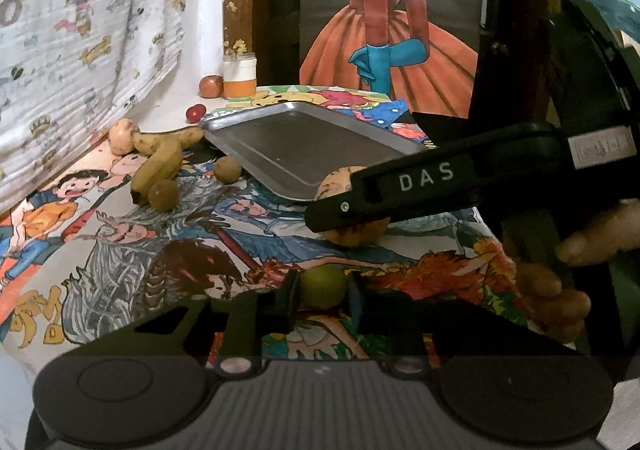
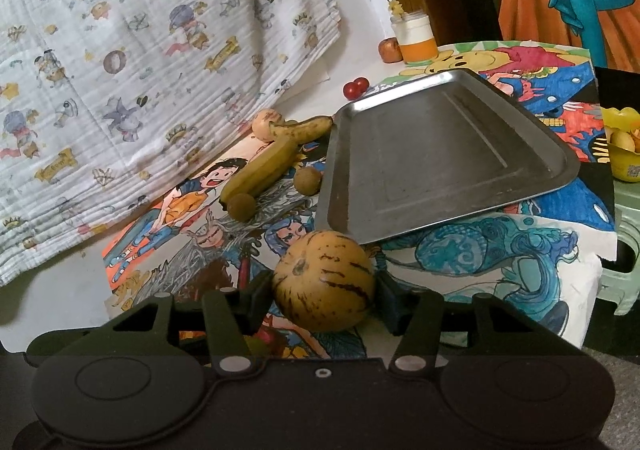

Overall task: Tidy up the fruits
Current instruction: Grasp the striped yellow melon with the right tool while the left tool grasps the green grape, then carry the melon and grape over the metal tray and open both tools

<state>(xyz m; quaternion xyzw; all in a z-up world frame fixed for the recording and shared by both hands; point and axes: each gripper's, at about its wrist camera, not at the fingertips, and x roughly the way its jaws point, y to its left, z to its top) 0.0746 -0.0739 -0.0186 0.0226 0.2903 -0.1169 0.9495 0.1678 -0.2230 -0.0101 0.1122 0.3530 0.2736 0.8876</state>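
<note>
With the striped melon [image 2: 324,282] clamped by the right gripper [image 2: 320,300] and the green fruit [image 1: 322,286] by the left gripper [image 1: 320,300], a roll off the tilted tray [image 2: 436,154] was risked.

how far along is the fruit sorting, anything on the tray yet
Nothing looks done: the tray holds no fruit. In hand: the right gripper has its jaws around a striped melon at the tray's near edge, and the left gripper has a green fruit between its jaws. Left on the table: bananas, two brown fruits, a pale fruit and red cherries.
</note>
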